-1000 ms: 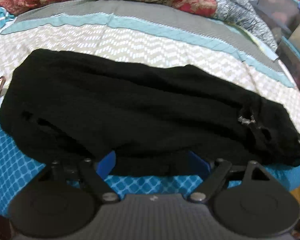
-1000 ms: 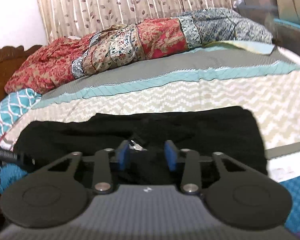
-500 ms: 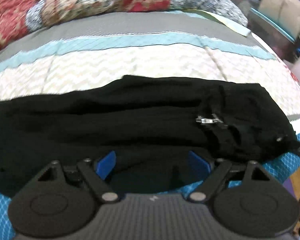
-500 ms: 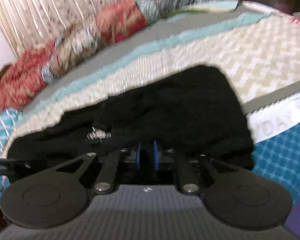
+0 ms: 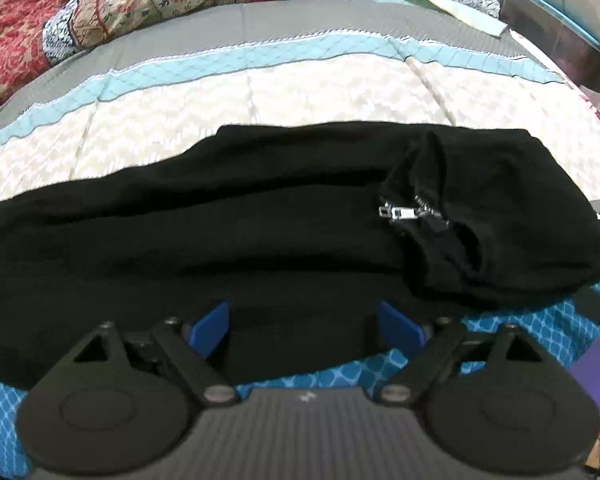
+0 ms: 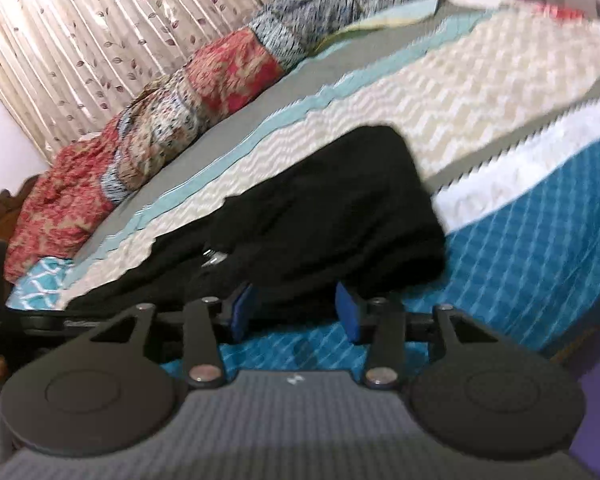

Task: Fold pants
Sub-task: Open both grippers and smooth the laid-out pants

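Observation:
Black pants [image 5: 260, 232] lie lengthwise across the bed, legs to the left, waist to the right with a silver zipper pull [image 5: 398, 213] showing. My left gripper [image 5: 306, 326] is open, its blue pads at the near edge of the pants with nothing between them. In the right wrist view the pants [image 6: 340, 208] lie tilted across the bed. My right gripper [image 6: 296, 310] is open at the near hem of the waist end, touching or just short of the cloth.
The bed has a quilt with cream zigzag [image 5: 300, 92], grey and teal bands, and a blue patterned near edge [image 6: 540, 248]. A red and floral blanket roll [image 5: 140, 0] lies along the far side. Curtains [image 6: 100, 20] hang behind. Boxes [image 5: 560, 20] stand at far right.
My right gripper shut near the waist half a second ago and has opened again, drawn back and tilted. My left gripper stayed open and swung right, so the zipper sits closer to centre.

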`<state>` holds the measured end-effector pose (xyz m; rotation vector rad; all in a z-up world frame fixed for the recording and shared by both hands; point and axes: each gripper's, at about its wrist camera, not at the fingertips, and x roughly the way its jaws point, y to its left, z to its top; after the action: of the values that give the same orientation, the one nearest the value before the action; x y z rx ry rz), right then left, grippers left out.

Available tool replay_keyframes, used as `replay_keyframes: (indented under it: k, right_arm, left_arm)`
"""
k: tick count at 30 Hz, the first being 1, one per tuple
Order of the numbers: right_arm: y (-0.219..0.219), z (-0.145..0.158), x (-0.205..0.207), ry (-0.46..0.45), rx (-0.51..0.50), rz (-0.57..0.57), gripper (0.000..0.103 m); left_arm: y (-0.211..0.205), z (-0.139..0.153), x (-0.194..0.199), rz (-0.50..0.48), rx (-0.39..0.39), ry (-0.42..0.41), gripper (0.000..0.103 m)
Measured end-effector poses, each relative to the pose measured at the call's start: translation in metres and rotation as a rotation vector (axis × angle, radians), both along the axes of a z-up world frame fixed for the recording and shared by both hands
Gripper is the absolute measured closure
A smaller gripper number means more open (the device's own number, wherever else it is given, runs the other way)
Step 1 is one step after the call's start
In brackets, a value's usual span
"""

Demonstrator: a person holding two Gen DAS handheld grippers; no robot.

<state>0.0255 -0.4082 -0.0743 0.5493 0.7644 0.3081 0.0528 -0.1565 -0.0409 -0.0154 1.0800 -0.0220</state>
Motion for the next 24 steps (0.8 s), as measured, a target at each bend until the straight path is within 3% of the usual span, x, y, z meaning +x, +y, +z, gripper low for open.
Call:
replay_keyframes:
  k: [6,9,13,20,24]
  right_arm:
    - [0.027,-0.013,-0.001,0.068,0.006,0.048,0.054]
    - [0.033,-0.026,0.002,0.144,0.019,0.058,0.046]
    - [0.030,-0.026,-0.001,0.138,0.056,0.040,0.040]
    - [0.031,-0.029,-0.004,0.125,0.131,0.013,0.016]
    - [0.038,-0.026,-0.002,0.115,0.097,0.042,0.011]
  left_arm:
    - [0.003,-0.006,-0.005,0.016,0.007,0.016,0.014]
    - [0.006,-0.009,-0.007,0.023,0.005,0.022,0.013]
    - [0.012,-0.015,-0.011,0.036,-0.003,0.039,0.013]
    - [0.028,-0.025,-0.014,0.080,-0.030,0.066,0.012]
    - [0.034,-0.028,-0.017,0.090,-0.034,0.067,0.012]
